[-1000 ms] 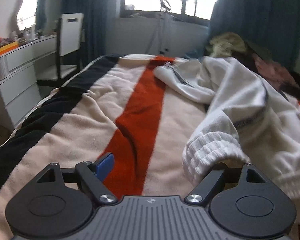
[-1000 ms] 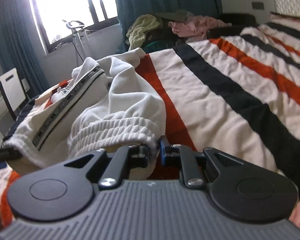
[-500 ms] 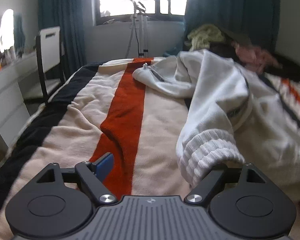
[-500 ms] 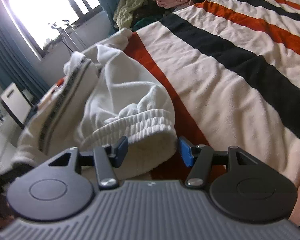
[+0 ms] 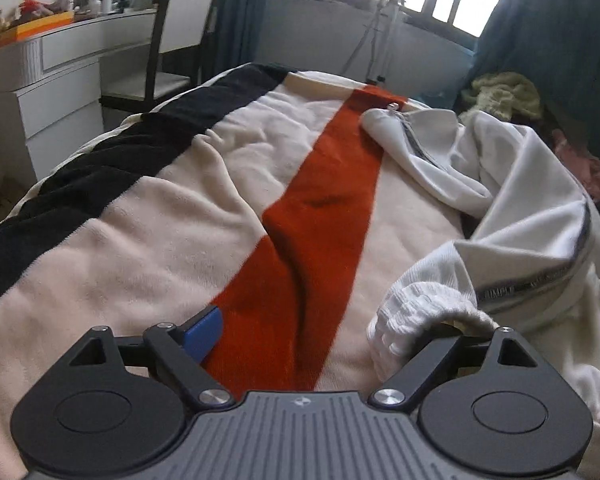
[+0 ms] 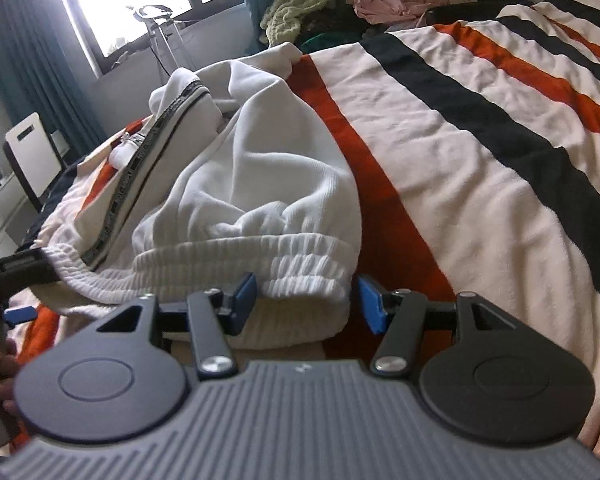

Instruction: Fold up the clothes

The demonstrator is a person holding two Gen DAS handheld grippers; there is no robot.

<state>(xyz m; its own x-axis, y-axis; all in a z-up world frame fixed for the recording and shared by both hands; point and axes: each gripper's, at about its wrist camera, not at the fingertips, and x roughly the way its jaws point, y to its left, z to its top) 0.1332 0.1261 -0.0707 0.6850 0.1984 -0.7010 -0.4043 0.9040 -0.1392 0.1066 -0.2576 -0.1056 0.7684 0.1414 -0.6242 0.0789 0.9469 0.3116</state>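
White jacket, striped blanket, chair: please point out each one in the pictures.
White jacket (image 6: pixel 268 160), right wrist view, on its smooth back panel.
Striped blanket (image 5: pixel 324 200), left wrist view, on the orange stripe.
Chair (image 5: pixel 188 4), left wrist view, on the white backrest.

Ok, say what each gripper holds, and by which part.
Nothing held. Both have just been opening: right gripper straddles the white garment's ribbed hem unpressed; left gripper has it draped on one finger.

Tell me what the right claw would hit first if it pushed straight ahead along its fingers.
The right claw would most likely run straight into the ribbed cuff of the white garment, which sits between its open fingers. The striped blanket lies beneath. Depth is hard to judge.
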